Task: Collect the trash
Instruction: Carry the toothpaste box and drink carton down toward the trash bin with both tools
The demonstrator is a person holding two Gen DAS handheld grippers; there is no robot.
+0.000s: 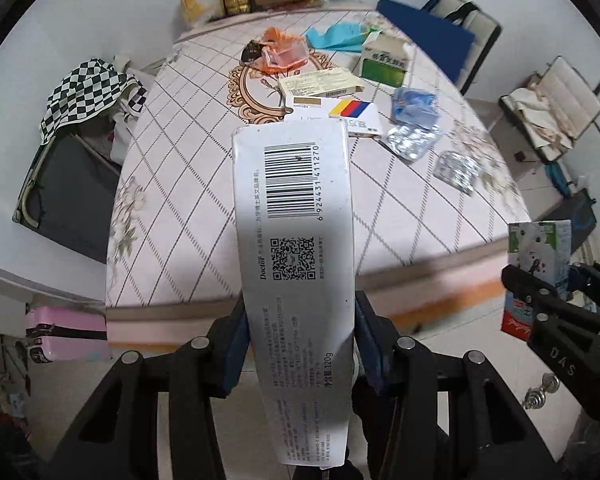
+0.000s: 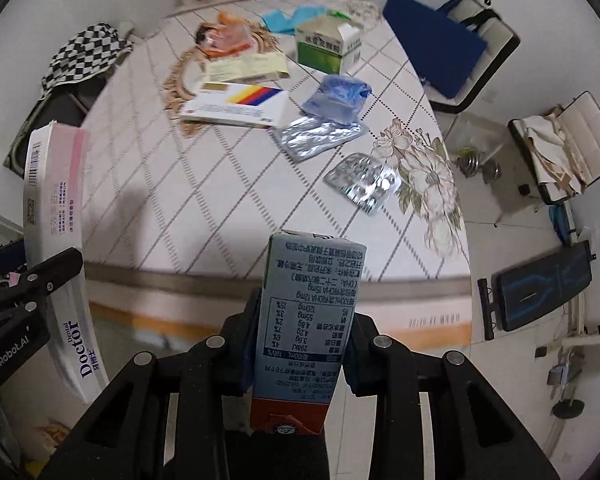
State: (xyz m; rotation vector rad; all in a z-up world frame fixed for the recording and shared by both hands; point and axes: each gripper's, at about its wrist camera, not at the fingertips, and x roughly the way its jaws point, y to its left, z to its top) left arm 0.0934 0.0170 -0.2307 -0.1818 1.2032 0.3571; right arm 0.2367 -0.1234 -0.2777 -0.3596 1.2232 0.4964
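Two tools each clamp trash: left (image 1: 296, 354) toothpaste box (image 1: 294, 216), right (image 2: 298, 346) milk carton (image 2: 306, 312).

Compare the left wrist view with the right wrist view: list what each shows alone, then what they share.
Left wrist only: the pink suitcase on the floor and the toothpaste box barcode face, clamped in the left gripper.

Right wrist only: the milk carton nutrition panel, clamped in the right gripper, and the black bench.

Both: the table, green box, striped flat box, two blister packs, checkered cloth.
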